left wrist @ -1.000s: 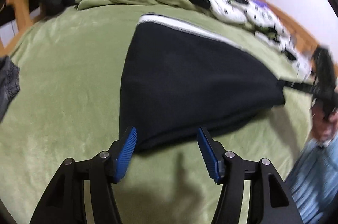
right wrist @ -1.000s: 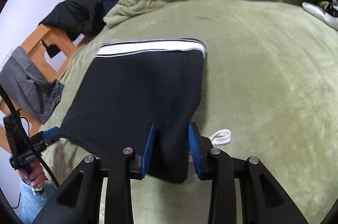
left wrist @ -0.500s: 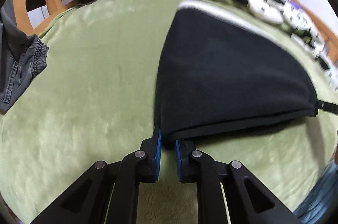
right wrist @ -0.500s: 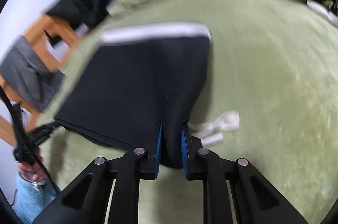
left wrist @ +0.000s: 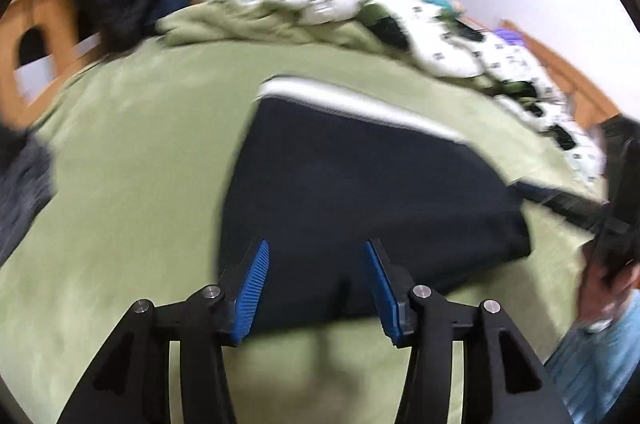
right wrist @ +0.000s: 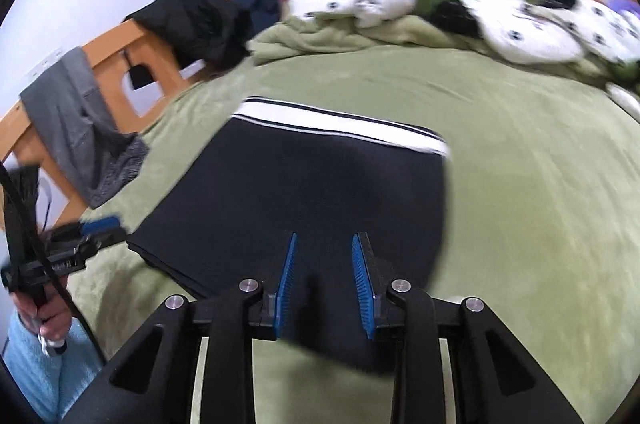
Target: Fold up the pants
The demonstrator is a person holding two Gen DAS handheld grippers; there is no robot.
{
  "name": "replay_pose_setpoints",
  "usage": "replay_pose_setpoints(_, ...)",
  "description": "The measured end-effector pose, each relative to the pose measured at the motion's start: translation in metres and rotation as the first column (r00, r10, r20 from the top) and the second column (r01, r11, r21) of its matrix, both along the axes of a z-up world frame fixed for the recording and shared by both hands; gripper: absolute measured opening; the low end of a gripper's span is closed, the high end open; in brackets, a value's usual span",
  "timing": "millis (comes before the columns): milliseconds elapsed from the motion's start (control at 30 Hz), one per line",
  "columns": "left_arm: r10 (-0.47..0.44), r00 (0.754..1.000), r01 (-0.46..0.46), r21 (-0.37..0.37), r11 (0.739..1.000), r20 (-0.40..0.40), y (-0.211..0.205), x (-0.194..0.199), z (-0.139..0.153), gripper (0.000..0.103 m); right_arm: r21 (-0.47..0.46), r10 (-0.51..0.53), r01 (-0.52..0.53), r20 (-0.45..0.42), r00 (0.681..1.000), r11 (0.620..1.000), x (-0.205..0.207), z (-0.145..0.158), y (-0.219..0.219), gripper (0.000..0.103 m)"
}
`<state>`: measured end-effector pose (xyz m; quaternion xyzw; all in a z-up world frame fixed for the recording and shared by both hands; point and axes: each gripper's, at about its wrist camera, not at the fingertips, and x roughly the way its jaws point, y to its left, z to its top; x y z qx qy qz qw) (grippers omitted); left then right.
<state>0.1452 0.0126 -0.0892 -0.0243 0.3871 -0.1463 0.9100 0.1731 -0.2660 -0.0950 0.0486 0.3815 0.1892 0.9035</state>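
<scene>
Both your left gripper [left wrist: 316,288] and right gripper [right wrist: 325,284] hold fingers apart over the folded pants [left wrist: 360,192] on the bed [right wrist: 540,208].

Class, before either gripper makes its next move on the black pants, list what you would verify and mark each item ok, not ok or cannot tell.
1. Left gripper open, holding nothing: ok.
2. Right gripper open, holding nothing: ok.
3. Black pants lying folded on the green blanket: ok.
4. White waistband at the far edge, away from both grippers: ok.
5. Near edge of the fold lying even, layers aligned: cannot tell, both views are blurred.
6. Blanket beside the pants free of other clothes: ok; the patterned quilt lies farther back.
</scene>
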Motion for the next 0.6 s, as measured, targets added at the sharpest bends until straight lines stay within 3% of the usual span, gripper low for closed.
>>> replay_pose_setpoints(67, -0.018, 1.000, 0.018, 0.022, 1.000, -0.002, -0.015, 0.022, -0.011, 0.047, -0.029, 0.034, -0.034, -0.011, 0.999, 0.999, 0.005, -0.013, 0.012, 0.029)
replay_pose_setpoints(133, 0.004, 0.998, 0.002, 0.084, 0.996, -0.068, -0.020, 0.034, -0.038, 0.047, -0.095, 0.041, -0.044, -0.035, 0.999, 0.995, 0.007, -0.040, 0.018, 0.030)
replay_pose_setpoints(167, 0.002, 0.993, 0.009, 0.093, 0.996, -0.114, -0.019, 0.035, -0.057, 0.047, -0.089, 0.040, -0.040, 0.001, 0.999, 0.995, -0.001, -0.043, 0.017, 0.030)
replay_pose_setpoints(233, -0.001, 0.996, 0.009, 0.095, 0.995, -0.085, -0.015, 0.021, -0.070, 0.048, -0.112, 0.052, -0.052, -0.005, 0.999, 0.992, -0.010, -0.044, 0.018, 0.030)
replay_pose_setpoints(333, -0.018, 0.996, 0.031, 0.155, 0.987, -0.083, -0.020, 0.006, -0.069, 0.049, -0.159, 0.053, -0.049, 0.021, 0.998, 0.986, -0.022, -0.047, 0.020, 0.030)
replay_pose_setpoints(600, 0.026, 0.994, -0.017, 0.080, 0.997, -0.109, -0.012, 0.007, -0.071, 0.050, -0.147, 0.009, -0.007, 0.018, 1.000, 0.989, -0.032, -0.048, 0.018, 0.030)
